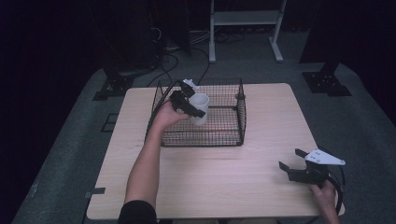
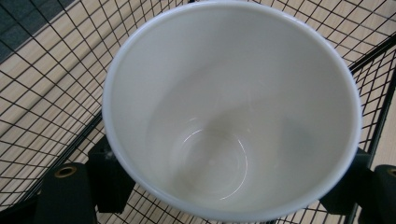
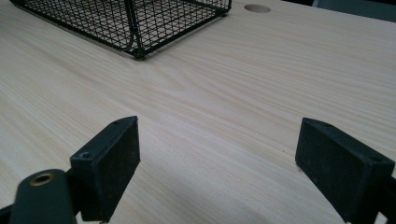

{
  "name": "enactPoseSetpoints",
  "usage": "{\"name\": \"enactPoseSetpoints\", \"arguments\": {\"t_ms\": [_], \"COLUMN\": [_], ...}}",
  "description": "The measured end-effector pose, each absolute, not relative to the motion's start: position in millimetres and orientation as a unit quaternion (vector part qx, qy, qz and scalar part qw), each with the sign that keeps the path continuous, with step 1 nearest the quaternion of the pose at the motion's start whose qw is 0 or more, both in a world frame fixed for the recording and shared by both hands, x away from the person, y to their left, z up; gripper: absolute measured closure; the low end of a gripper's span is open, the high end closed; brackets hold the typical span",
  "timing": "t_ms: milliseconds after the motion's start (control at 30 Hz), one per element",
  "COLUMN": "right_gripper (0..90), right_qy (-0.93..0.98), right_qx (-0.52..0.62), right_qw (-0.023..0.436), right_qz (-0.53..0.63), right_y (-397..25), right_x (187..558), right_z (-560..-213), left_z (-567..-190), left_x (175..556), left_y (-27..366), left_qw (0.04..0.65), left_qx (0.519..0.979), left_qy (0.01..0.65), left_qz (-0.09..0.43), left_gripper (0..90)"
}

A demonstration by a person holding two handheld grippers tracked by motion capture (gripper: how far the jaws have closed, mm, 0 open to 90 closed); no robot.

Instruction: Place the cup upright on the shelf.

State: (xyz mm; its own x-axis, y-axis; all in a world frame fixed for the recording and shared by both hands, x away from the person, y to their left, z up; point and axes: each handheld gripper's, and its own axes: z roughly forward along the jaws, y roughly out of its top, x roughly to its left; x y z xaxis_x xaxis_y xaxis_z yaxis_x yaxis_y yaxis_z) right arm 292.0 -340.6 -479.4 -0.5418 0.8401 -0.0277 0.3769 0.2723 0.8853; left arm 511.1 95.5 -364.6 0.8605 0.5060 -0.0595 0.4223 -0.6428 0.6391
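Observation:
An empty white cup (image 1: 201, 105) is held upright inside the black wire basket (image 1: 243, 114), near its left wall, with my left gripper (image 1: 194, 108) shut on its sides. In the left gripper view I look down into the cup (image 2: 224, 116); the black pads (image 2: 109, 175) press on it from both sides, with basket mesh (image 2: 46, 93) beneath. Whether the cup touches the basket floor cannot be told. My right gripper (image 1: 290, 158) rests open at the table's front right, far from the basket. Its view shows the gripper (image 3: 224, 168) with jaws wide apart over bare wood.
The basket (image 3: 135, 23) sits at the back middle of the light wooden table (image 1: 224, 177). A round hole (image 3: 257, 8) is in the tabletop beyond it. Dark floor, cables and a white rack (image 1: 245, 18) lie behind the table.

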Motion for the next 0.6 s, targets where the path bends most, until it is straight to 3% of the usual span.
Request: {"name": "enactPoseSetpoints", "arguments": {"t_ms": [600], "right_gripper": [13.1], "right_qy": [0.754], "right_qx": [0.405], "right_qw": [0.256], "right_qz": [0.45], "right_y": [-341], "right_x": [292], "right_z": [-479], "left_z": [-389], "left_x": [523], "left_y": [82], "left_qw": [0.302], "left_qx": [0.918], "left_qy": [0.257], "left_qz": [0.032], "left_gripper": [21.4]}}
